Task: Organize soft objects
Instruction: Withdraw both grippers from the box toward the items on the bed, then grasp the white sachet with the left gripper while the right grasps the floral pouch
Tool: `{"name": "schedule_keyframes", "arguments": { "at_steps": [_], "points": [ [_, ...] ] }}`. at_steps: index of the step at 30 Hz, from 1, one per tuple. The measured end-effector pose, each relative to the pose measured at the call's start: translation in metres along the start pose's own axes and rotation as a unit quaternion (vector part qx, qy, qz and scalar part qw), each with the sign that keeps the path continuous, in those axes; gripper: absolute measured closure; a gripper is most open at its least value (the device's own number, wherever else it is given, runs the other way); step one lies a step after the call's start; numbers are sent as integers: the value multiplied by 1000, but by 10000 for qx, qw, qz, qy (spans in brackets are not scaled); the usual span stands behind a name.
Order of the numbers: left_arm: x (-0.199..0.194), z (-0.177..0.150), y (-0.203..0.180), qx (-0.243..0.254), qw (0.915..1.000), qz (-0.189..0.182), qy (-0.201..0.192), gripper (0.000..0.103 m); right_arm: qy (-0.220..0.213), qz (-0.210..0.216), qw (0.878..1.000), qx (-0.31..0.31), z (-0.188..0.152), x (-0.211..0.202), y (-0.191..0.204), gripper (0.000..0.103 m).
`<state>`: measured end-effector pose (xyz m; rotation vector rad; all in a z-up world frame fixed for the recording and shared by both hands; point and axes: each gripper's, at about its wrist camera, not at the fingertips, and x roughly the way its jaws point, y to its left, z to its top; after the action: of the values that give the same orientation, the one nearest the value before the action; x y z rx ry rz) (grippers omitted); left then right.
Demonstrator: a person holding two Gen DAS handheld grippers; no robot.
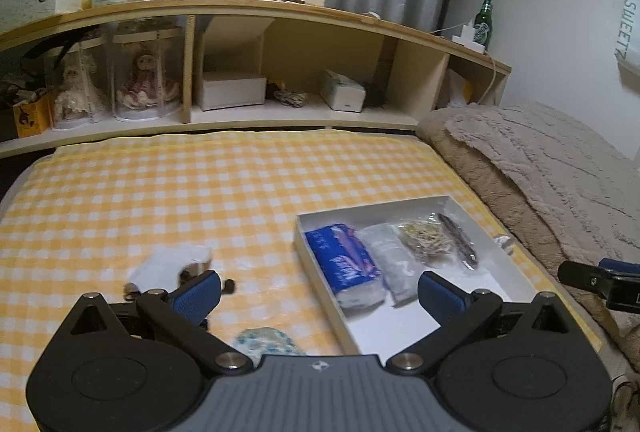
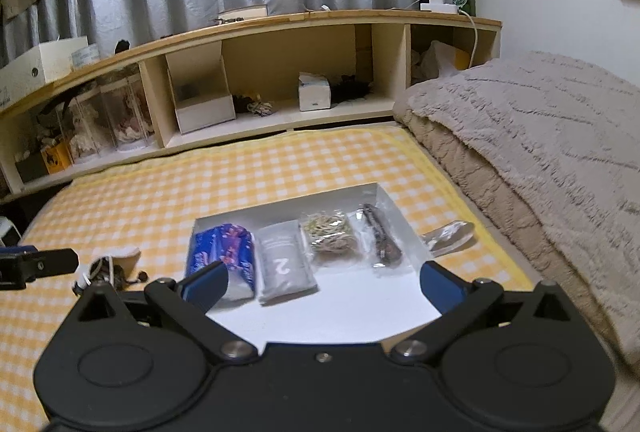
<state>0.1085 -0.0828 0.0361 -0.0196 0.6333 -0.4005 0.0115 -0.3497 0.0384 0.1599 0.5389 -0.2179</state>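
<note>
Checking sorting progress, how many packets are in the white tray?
4, side by side: blue tissue pack leftmost, grey sachet, rubber-band bag, clear bag with dark item rightmost. Others may hide.

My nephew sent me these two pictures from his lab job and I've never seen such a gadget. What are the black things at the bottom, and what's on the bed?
Each picture comes from a camera on a hand-held two-finger gripper, looking forward along its fingers. The left gripper and the right gripper are both open and hold nothing. On the yellow checked sheet lies a white tray with a blue tissue pack, a grey pouch and two clear bags. A small white cloth lies outside the tray.
</note>
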Motion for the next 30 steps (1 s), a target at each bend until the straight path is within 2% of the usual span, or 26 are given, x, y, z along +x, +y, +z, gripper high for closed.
{"name": "schedule_keyframes", "arguments": {
  "at_steps": [5, 11, 16, 23, 25, 30],
  "points": [
    [2, 2, 32, -94, 9999, 106, -32, 0, -3, 115, 9999, -99, -7, 9, 26, 0],
    [10, 1, 69, -638, 9979, 6, 84, 0, -8, 466, 9987, -220, -11, 23, 55, 0],
    [37, -24, 88, -1214, 9899, 324, 661, 0, 93, 754, 9960, -464, -17, 41, 79, 0],
    [90, -61, 106, -1954, 9635, 784, 1651, 0, 147, 995, 9915, -820, -22, 58, 98, 0],
    [101, -68, 106, -1959, 9606, 837, 1783, 0, 169, 1098, 9900, -867, -21, 64, 101, 0],
    [119, -76, 105, -1809, 9604, 981, 1879, 0, 293, 1530, 9827, -1003, -21, 82, 113, 0]
  ]
}}
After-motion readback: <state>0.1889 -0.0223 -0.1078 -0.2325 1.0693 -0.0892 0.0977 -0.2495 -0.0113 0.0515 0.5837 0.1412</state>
